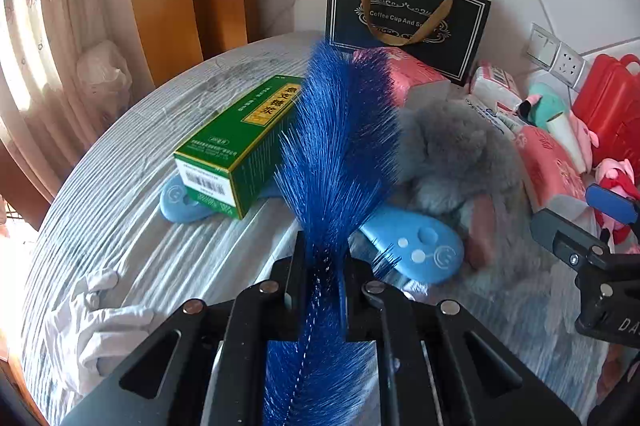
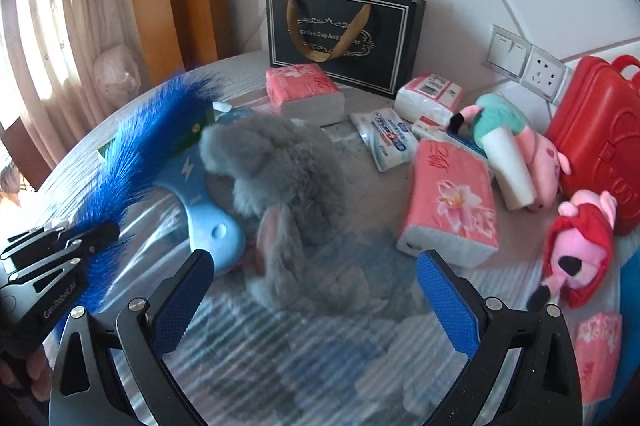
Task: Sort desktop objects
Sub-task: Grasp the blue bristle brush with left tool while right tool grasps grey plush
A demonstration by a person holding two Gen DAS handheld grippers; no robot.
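Observation:
A long blue bristle brush [image 1: 340, 146] stands up between my left gripper's [image 1: 322, 266] jaws, which are shut on its twisted wire stem. The right wrist view shows that brush [image 2: 152, 138] and gripper [image 2: 92, 238] at the left. My right gripper [image 2: 316, 290] is open, with its blue pads [image 2: 184, 302] spread wide just in front of a grey plush toy [image 2: 280, 162] and nothing between them. A light blue game-controller-shaped thing [image 1: 420, 246] lies partly under the plush [image 1: 460, 154] and under a green box [image 1: 240, 142].
A black gift bag [image 2: 344, 38] leans on the wall at the back. Pink tissue packs [image 2: 452, 202], wet wipes [image 2: 384, 138], two pink plush pigs [image 2: 580, 250] and a red case [image 2: 600, 130] crowd the right side. A white glove [image 1: 92, 322] lies near the left edge of the table.

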